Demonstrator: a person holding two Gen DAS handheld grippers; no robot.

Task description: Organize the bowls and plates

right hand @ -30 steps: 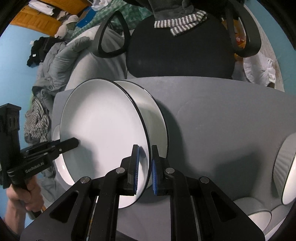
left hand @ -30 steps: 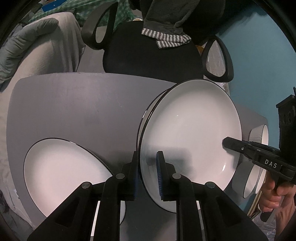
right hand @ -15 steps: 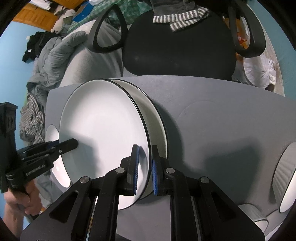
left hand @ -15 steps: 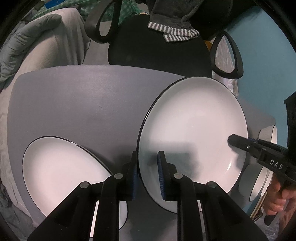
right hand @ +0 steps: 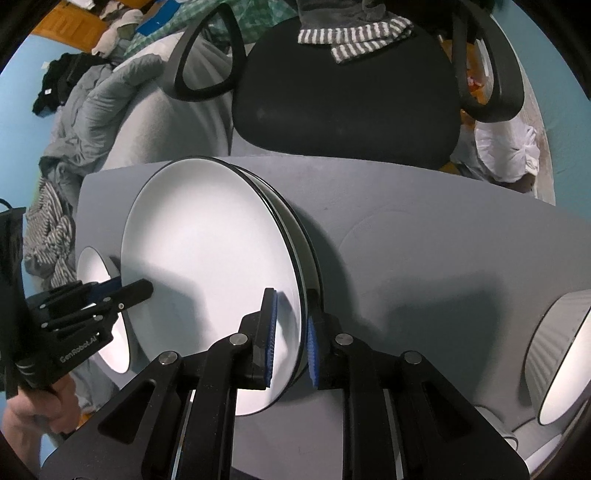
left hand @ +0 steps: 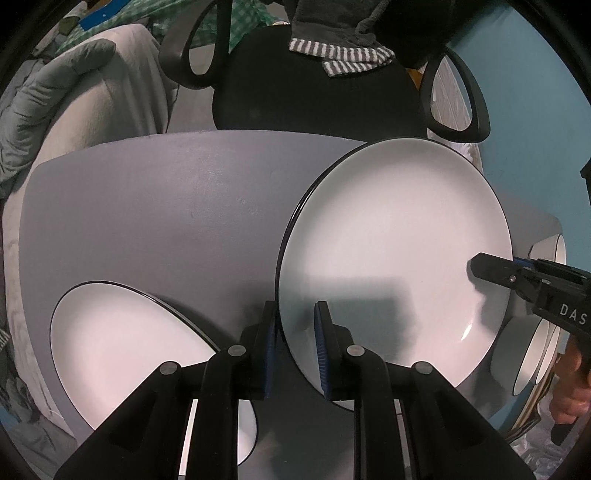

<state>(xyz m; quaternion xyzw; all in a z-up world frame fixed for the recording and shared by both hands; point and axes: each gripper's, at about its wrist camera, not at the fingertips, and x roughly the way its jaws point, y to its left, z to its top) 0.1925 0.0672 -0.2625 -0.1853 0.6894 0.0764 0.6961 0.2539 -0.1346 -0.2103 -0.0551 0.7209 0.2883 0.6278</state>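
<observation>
A grey table [left hand: 155, 206] fills most of both views, with a black office chair [right hand: 347, 88] pushed up to its far edge and a striped cloth [right hand: 354, 35] draped over the chair's seat. Grey bedding [right hand: 107, 92] is heaped beyond the table's left side.

On the table, a white plate with a dark rim [left hand: 399, 258] sits on top of a second plate [right hand: 306, 258], whose edge shows just beneath it in the right wrist view. Another plate [left hand: 122, 339] lies flat near the table's left side, apart from the stack. A ribbed bowl [right hand: 554, 354] lies tipped on its side at the table's right end.

The left gripper [left hand: 295, 347] straddles the top plate's left rim, one finger under it and one over it; its pads stand slightly apart and gaps show on both sides of the rim. The right gripper [right hand: 290, 345] straddles the opposite rim, and its jaws are opening, with the plate's edge between the blue pads but not pressed by them. A hand [left hand: 569, 391] grips the right gripper's handle.
</observation>
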